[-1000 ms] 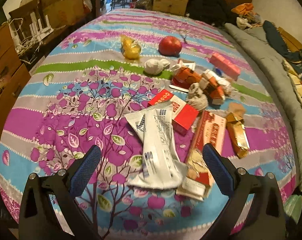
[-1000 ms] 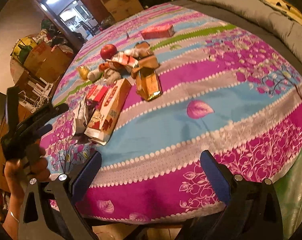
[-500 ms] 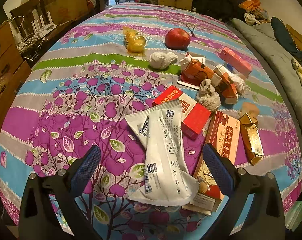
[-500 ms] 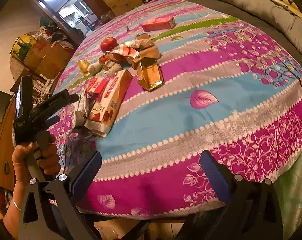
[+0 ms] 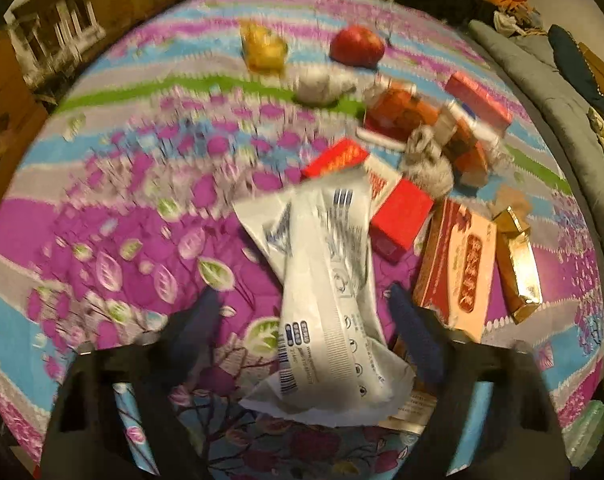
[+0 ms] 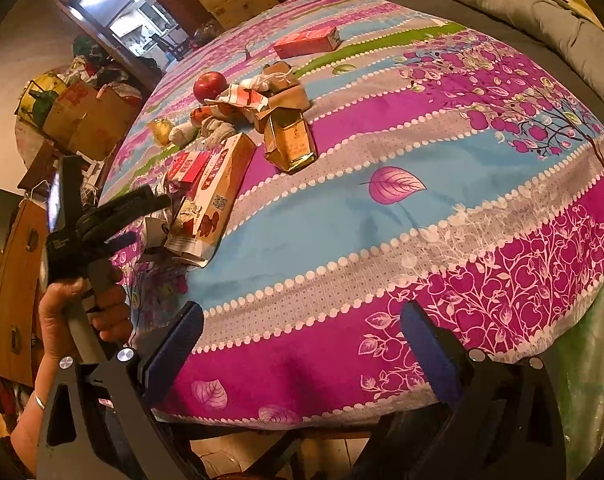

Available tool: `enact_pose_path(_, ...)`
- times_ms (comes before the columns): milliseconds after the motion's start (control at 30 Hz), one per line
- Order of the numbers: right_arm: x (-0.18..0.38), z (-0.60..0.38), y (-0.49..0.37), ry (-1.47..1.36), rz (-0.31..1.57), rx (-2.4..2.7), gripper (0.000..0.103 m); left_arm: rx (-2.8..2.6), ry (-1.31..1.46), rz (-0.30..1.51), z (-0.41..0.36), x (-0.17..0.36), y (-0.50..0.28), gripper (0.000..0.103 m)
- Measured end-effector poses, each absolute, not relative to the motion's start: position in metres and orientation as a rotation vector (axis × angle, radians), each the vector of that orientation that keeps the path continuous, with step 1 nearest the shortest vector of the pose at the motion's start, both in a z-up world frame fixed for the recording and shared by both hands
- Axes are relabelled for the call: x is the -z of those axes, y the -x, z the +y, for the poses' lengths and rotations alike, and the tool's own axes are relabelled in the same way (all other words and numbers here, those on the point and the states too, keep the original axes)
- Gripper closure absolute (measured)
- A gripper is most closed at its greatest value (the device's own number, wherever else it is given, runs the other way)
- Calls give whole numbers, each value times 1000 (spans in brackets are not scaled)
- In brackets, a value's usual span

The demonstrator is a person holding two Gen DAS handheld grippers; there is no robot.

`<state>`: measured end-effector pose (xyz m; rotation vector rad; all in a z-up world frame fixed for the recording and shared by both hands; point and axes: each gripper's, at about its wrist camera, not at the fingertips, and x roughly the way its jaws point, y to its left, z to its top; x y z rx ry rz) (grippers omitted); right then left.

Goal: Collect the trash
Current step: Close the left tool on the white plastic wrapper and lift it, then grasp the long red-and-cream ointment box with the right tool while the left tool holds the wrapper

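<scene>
A white crumpled plastic wrapper lies on the flowered tablecloth between the open fingers of my left gripper; its near end reaches in between the two fingers. Beside it lie a red box, a long pink carton and a gold box. Further back sit crumpled tissues, orange cartons, a red apple and a yellow bag. My right gripper is open and empty over the table's near edge. The left gripper also shows in the right wrist view.
The round table's cloth hangs over the edge. Cardboard boxes and a wooden cabinet stand at the left. A grey quilt lies on the right.
My left gripper has moved forward and down over the white wrapper, which now sits between its fingers. The right gripper has barely shifted.
</scene>
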<state>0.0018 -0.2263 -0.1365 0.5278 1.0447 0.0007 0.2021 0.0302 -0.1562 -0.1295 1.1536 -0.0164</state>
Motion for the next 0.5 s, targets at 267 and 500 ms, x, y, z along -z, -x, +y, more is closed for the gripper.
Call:
enact_pose_path(267, 130, -221, -9, -493, 1027, -9, 5, 48, 183, 1093, 51, 147, -184, 71)
enact_pose_path(500, 117, -187, -43, -397, 986, -101, 5, -56, 128, 955, 92, 101, -140, 72)
